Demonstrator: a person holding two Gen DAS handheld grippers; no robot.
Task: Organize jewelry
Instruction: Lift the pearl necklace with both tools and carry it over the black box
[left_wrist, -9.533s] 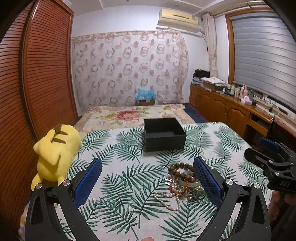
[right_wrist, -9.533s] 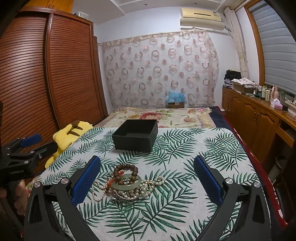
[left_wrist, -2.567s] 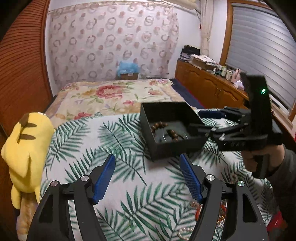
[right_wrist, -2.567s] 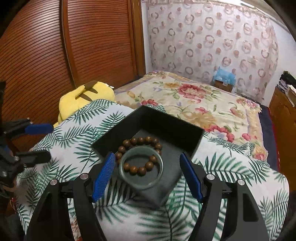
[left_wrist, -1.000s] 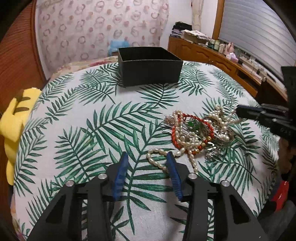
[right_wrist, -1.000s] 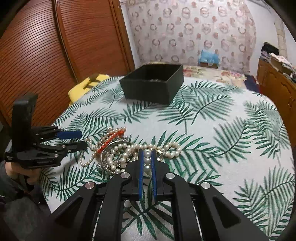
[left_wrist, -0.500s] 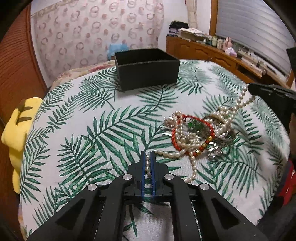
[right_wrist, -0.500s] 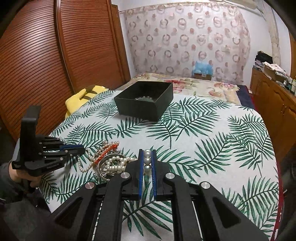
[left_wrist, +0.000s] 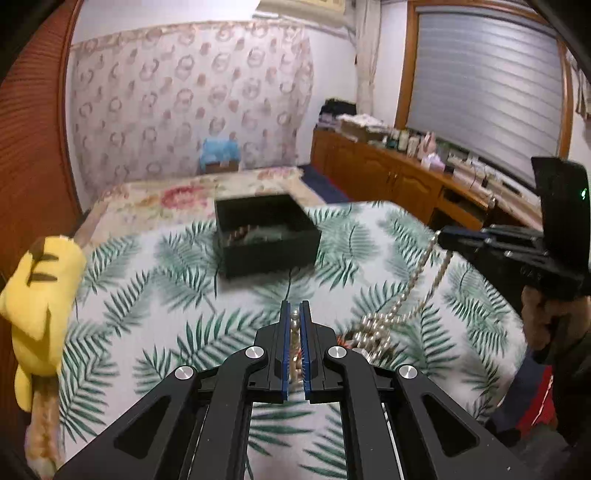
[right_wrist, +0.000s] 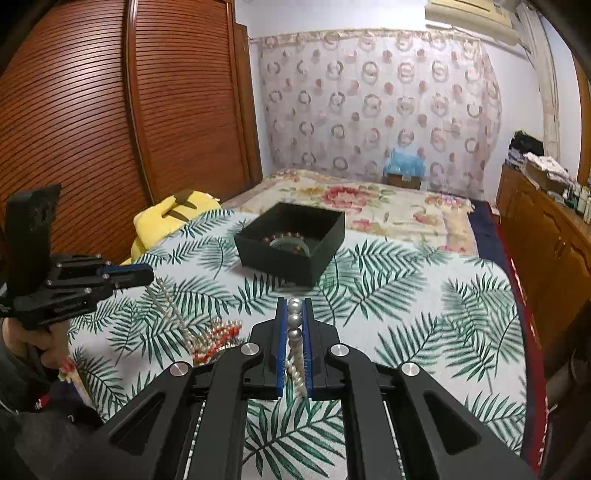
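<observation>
A black open box (left_wrist: 266, 236) (right_wrist: 291, 243) stands on the palm-print table and holds a brown bead bracelet (right_wrist: 284, 235) and a pale green bangle (right_wrist: 291, 243). My left gripper (left_wrist: 294, 317) is shut on a pearl necklace (left_wrist: 402, 302) that hangs up from the jewelry pile. My right gripper (right_wrist: 294, 314) is shut on another stretch of the pearl necklace (right_wrist: 294, 319). Both are raised above the table, in front of the box. The pile (right_wrist: 218, 336), with a red bead string, hangs and trails between them.
A yellow plush toy (left_wrist: 40, 295) (right_wrist: 173, 214) lies at the table's left edge. A bed with a floral cover (right_wrist: 369, 206) lies behind the table. Wooden cabinets (left_wrist: 388, 177) run along the right wall, a slatted wardrobe (right_wrist: 110, 129) along the left.
Both grippers have risen and moved toward the box, lifting the pearl necklace. The jewelry pile is pulled up off the table with it.
</observation>
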